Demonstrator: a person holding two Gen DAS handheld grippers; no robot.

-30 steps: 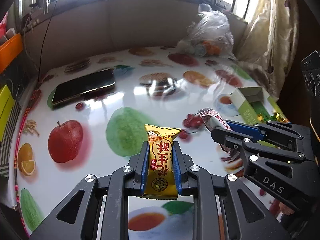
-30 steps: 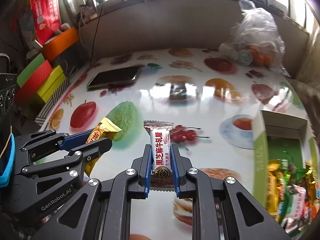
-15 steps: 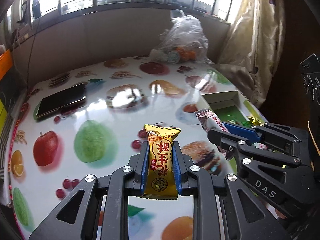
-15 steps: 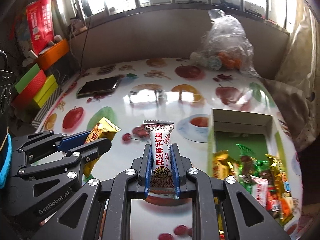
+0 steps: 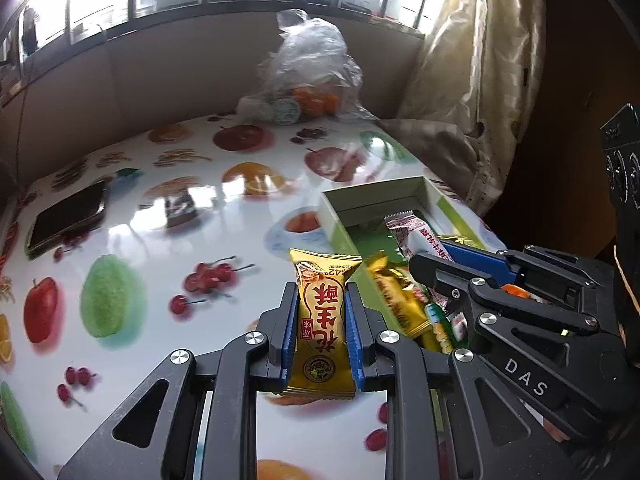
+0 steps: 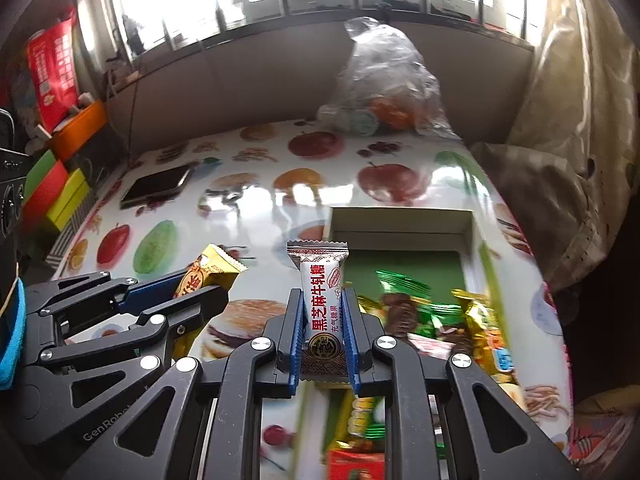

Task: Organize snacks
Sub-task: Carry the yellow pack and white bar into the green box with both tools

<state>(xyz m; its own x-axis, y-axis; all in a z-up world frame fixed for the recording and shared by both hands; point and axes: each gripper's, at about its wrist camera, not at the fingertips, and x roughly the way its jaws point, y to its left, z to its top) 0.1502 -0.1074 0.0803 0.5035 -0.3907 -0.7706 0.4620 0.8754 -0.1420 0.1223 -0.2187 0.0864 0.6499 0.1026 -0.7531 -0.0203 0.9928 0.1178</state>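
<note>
Having been carried across the table [image 5: 168, 216] to the snack box [image 6: 400, 216], both tools stay clamped: left tool [image 5: 322, 320] on the gold snack [image 5: 322, 312], right tool [image 6: 323, 320] on the white candy bar [image 6: 323, 300]; release is judged next.

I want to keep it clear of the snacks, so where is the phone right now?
The phone lies flat at the table's far left in both wrist views, on the fruit-print tablecloth, well apart from the green box.

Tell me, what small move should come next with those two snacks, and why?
Probably carry both a little further over the green box, then let go. Each hand-held gripper grips a wrapped snack, gold and white, and the box already holds similar sweets.
</note>
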